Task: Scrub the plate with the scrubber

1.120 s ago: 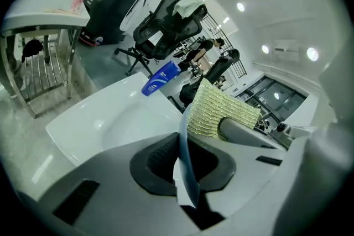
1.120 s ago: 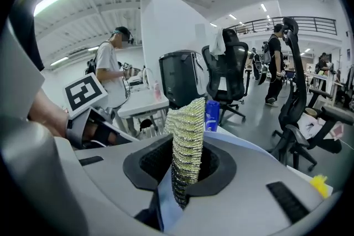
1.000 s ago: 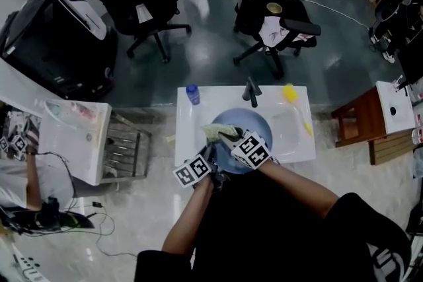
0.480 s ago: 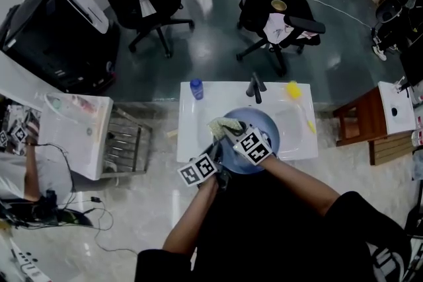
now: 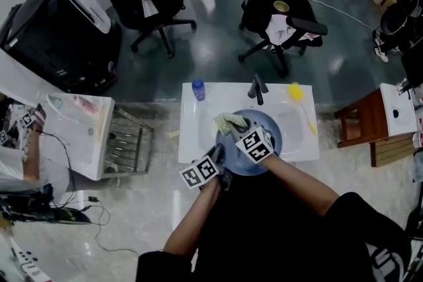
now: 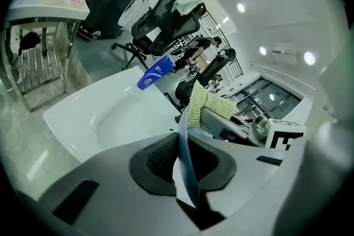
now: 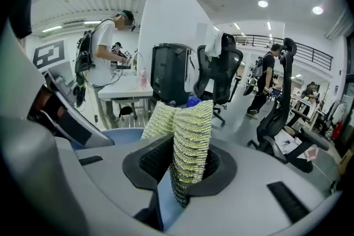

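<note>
- Nipped nearly closed with left gripper (image 6: 185, 166) on thin rim of blue plate (image 6: 182, 141), edge-on between the pads. Small bite only, so likely to pivot or slip out under a sideways scrub push.
- Clamped with right gripper (image 7: 185, 171) on folded yellow-green mesh scrubber (image 7: 191, 130), wad sticking up past the pads. Soft, squashy stuff, so may creep out of the grip or fold over while rubbing, leaving hard pads to scrape the plate.
- Plate held over white sink (image 5: 192, 135) at centre of head view, scrubber at its upper-left edge. Touching or just off, cannot tell. So close to the rim, easy to run off the edge and miss the face.
- Risk of leverage when pressing far from the left pinch point. Too much force probably twists the plate loose and drops it into the basin, with a possible chip.
- No water or soap made out. If slick, worse hold at both ends.
- Both grippers close together at lower-left of plate. Possible knock against each other on a return stroke.
- Faucet (image 5: 258, 89) just above plate in frame, blue bottle (image 5: 197, 90) on the sink's upper-left rim. Long strokes toward top of frame may hit the faucet or tip the bottle.
</note>
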`<action>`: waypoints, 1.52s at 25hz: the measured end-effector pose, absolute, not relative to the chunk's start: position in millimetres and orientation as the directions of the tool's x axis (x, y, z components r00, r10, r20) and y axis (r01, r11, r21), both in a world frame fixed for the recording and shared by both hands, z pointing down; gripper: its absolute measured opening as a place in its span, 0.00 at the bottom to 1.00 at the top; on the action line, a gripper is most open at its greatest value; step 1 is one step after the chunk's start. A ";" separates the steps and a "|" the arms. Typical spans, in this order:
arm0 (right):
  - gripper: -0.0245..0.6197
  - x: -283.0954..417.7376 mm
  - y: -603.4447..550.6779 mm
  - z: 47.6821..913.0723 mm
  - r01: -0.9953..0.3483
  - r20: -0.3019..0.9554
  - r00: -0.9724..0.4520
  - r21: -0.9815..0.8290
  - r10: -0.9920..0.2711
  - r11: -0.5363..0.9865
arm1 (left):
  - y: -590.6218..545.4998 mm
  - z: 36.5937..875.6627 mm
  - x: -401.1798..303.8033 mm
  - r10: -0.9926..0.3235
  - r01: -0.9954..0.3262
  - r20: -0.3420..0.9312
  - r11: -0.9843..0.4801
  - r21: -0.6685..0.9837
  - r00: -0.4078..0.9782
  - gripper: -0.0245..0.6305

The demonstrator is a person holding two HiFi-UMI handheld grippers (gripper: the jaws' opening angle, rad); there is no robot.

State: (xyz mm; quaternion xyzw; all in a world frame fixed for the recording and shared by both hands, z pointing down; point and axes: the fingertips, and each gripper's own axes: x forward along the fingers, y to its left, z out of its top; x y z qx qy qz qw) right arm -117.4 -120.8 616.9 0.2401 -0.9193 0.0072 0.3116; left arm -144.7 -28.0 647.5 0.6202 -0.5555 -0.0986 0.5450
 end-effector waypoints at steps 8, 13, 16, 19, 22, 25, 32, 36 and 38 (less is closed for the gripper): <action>0.15 -93.0 -147.6 619.9 -0.475 0.597 -0.621 0.230 -0.508 0.850 | -32.5 649.1 -138.4 -0.791 -0.577 0.482 0.207 0.790 0.376 0.09; 0.15 -83.3 -157.5 619.6 -0.433 0.598 -0.589 0.334 -0.543 0.837 | -34.3 650.3 -135.0 -0.785 -0.576 0.485 0.206 0.791 0.385 0.09; 0.15 -79.7 -161.8 619.4 -0.389 0.598 -0.571 0.406 -0.562 0.827 | -34.8 651.3 -133.9 -0.783 -0.572 0.484 0.206 0.794 0.390 0.10; 0.15 -74.7 -168.1 618.8 -0.378 0.597 -0.556 0.438 -0.578 0.816 | -37.0 650.8 -133.5 -0.783 -0.568 0.481 0.205 0.797 0.393 0.10; 0.15 -66.3 -172.5 617.2 -0.376 0.600 -0.538 0.457 -0.592 0.806 | -39.2 648.1 -131.5 -0.784 -0.564 0.475 0.198 0.802 0.400 0.11; 0.15 -56.9 -175.8 617.7 -0.358 0.605 -0.514 0.493 -0.608 0.793 | -40.1 647.7 -130.5 -0.785 -0.559 0.469 0.194 0.807 0.405 0.11; 0.15 -36.8 -180.8 622.3 -0.327 0.620 -0.470 0.540 -0.629 0.776 | -43.1 648.5 -127.6 -0.779 -0.550 0.462 0.185 0.814 0.423 0.12; 0.15 -23.4 -182.3 625.0 -0.329 0.630 -0.448 0.544 -0.635 0.772 | -44.3 649.5 -125.9 -0.779 -0.542 0.457 0.183 0.820 0.429 0.12; 0.15 -16.2 -183.1 626.2 -0.330 0.637 -0.435 0.544 -0.636 0.771 | -45.6 649.0 -125.5 -0.780 -0.540 0.455 0.182 0.822 0.430 0.12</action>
